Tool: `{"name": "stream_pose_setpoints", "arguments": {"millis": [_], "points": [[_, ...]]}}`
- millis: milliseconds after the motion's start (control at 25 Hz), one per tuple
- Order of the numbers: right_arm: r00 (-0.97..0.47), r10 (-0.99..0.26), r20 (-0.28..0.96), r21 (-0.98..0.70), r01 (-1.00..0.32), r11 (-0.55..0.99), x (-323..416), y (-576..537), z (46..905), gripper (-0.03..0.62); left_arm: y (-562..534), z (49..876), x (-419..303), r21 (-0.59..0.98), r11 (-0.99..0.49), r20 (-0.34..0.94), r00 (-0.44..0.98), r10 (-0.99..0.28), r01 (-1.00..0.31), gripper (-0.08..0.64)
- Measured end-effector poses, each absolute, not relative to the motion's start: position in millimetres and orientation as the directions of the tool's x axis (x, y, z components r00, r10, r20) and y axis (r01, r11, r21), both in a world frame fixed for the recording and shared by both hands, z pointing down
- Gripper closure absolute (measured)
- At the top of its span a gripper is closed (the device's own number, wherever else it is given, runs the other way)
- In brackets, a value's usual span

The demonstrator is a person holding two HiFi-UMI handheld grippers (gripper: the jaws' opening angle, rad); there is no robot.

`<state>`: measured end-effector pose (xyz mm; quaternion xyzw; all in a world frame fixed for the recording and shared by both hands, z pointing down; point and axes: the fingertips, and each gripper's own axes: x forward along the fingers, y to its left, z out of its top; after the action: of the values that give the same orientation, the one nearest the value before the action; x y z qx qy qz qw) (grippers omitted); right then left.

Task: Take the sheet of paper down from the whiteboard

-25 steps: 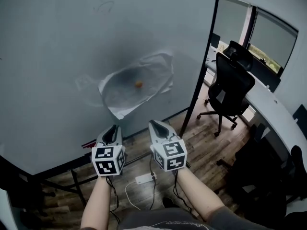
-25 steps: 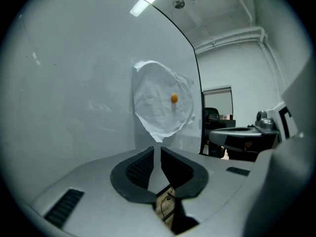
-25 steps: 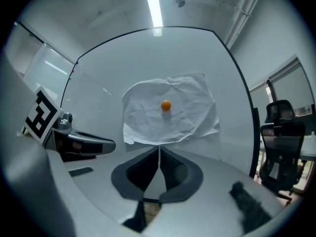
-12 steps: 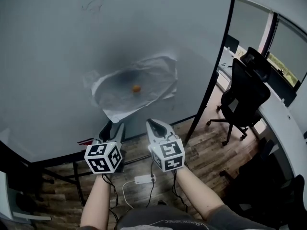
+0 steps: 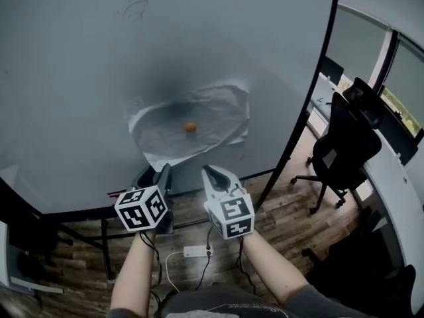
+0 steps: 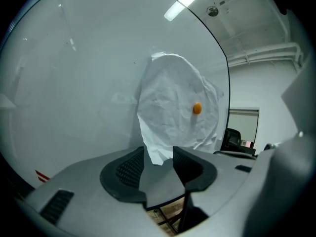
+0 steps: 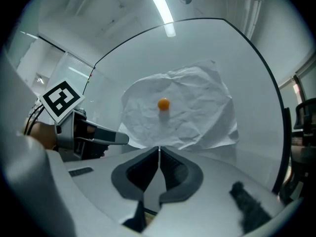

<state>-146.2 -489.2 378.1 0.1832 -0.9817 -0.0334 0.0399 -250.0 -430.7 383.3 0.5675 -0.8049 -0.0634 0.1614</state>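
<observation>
Two bare forearms [image 5: 136, 270] reach forward from the bottom of the head view, each hand holding a tool topped by a marker cube. The left tool [image 6: 159, 154] is released, its jaws standing apart. In its own view the lowest corner of the sheet of paper [image 6: 170, 98] shows in the gap between them; whether it touches either jaw cannot be told. Just to its right, the right tool [image 7: 159, 149] is clenched, jaws pressed together with nothing between them, pointing up at the sheet's lower edge.

Just ahead of and above both tools, the crumpled white sheet lies flat against the whiteboard [image 5: 79, 78], pinned near its middle by a small orange magnet [image 5: 190, 127].

Well off to the right of the right tool, past the board's dark edge, a black office chair [image 5: 348, 144] stands on a wood floor [image 5: 285, 211].
</observation>
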Motion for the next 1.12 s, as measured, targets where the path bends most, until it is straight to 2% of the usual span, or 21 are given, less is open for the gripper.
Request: {"name": "stream_pose_setpoints", "arguments": {"millis": [40, 160, 280, 720, 880, 1120], "points": [[-0.932, -0.358, 0.063, 0.083, -0.352, 0.932, -147, -489, 377, 0.568, -430, 383, -251, 0.282, 0.359, 0.191, -0.315, -0.930, -0.890, 0.377], [-0.936, -0.347, 0.052, 0.094, -0.342, 0.935, -147, -490, 372, 0.568, -430, 384, -256, 0.246, 0.402, 0.213, -0.356, -0.910, -0.882, 0.487], [-0.939, -0.343, 0.035, 0.109, -0.337, 0.935, -148, -492, 365, 0.568, -429, 386, -255, 0.241, 0.410, 0.225, -0.361, -0.905, -0.880, 0.529], [-0.914, -0.397, -0.086, 0.332, -0.402, 0.853, -167, -502, 304, 0.562, -431, 378, -252, 0.254, 0.387, 0.209, -0.341, -0.917, -0.886, 0.541], [-0.906, -0.408, -0.111, 0.386, -0.417, 0.823, -178, -502, 291, 0.485, -430, 379, -251, 0.258, 0.375, 0.215, -0.326, -0.921, -0.890, 0.541], [-0.894, -0.428, -0.132, 0.444, -0.440, 0.781, -192, -503, 287, 0.472, -429, 380, -247, 0.251, 0.352, 0.209, -0.305, -0.929, -0.902, 0.541]]}}
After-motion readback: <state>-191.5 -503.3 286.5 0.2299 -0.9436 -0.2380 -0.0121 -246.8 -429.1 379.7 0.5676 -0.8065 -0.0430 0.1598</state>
